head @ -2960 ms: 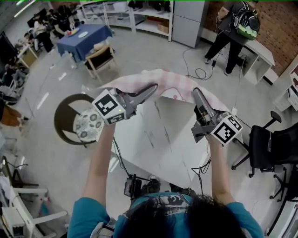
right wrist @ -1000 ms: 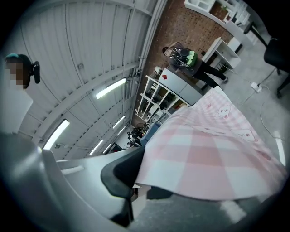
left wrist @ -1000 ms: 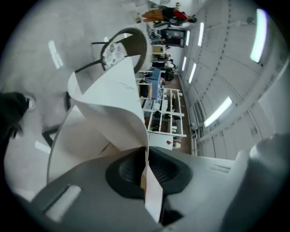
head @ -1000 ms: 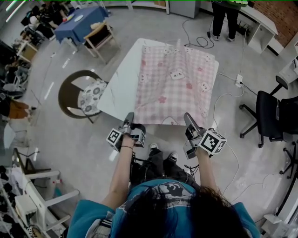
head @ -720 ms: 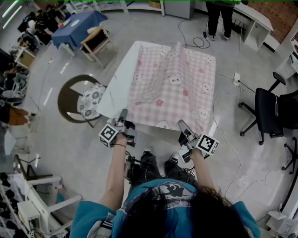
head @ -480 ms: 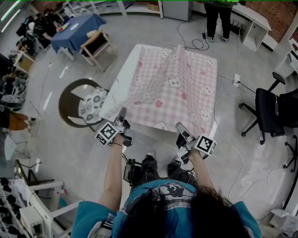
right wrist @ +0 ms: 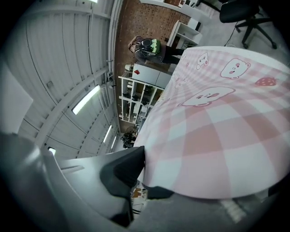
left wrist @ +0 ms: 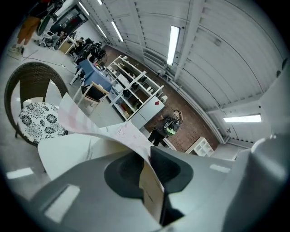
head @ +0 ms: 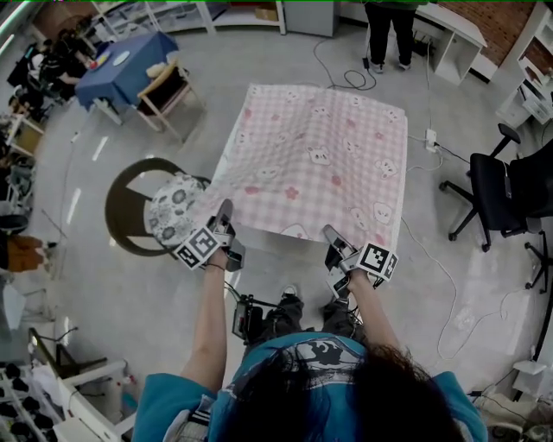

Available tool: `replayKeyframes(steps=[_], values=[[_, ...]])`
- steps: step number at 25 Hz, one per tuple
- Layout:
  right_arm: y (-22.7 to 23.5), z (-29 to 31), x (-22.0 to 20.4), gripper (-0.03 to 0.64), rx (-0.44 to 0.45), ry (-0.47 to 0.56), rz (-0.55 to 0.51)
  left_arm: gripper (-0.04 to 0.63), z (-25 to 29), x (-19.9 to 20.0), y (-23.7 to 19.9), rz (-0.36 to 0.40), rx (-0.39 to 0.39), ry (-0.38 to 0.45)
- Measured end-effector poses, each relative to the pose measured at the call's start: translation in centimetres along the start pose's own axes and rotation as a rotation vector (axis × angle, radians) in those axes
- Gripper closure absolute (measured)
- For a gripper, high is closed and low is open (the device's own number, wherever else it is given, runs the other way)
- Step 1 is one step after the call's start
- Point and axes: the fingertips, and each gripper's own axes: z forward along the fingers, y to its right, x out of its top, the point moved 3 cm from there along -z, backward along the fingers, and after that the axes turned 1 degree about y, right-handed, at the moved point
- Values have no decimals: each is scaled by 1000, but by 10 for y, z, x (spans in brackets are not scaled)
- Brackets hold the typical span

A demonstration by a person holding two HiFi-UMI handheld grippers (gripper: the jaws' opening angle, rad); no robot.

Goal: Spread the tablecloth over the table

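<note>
While the person is reaching both arms out low in front, the left tongs are pinching the near left corner of the pink checked tablecloth. The fabric is running up between their dark pads, and their jaws have just been easing slightly apart with the cloth between them. The right tongs are gripping the same near hem farther along, their jaws having just been closing a little on the fabric, which is stretching away above them with its bear faces showing. Between the two tongs the hem is running along the near side of the white counter, and beyond them the cloth is lying spread over most of the top, leaving some bare surface showing on the left tongs' side. Just outside the left tongs a round wicker chair with a patterned cushion is standing beside the counter, and well out past the right tongs a black office chair is standing on the floor. Far beyond both tongs a person is standing by white shelving, and far off on the left tongs' side a second counter draped in blue is standing.
</note>
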Motion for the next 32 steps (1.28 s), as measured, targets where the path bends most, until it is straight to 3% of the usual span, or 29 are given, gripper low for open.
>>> replayKeyframes(steps=[4,10,15,22,32], values=[[8,15,-22,609,-44,4,10,520,-4,-1,-32,51,26,-59],[30,7,-34,606,-162,23,-62,518,-5,-43,-67,7,56,-217],[53,2,-52,606,-267,16,-51,529,-10,-67,-84,143,113,-334],[85,-5,-72,598,-334,41,17,531,-17,-83,-96,196,138,-416],[113,-10,-87,591,-399,54,30,529,-24,-107,-114,164,188,-476]])
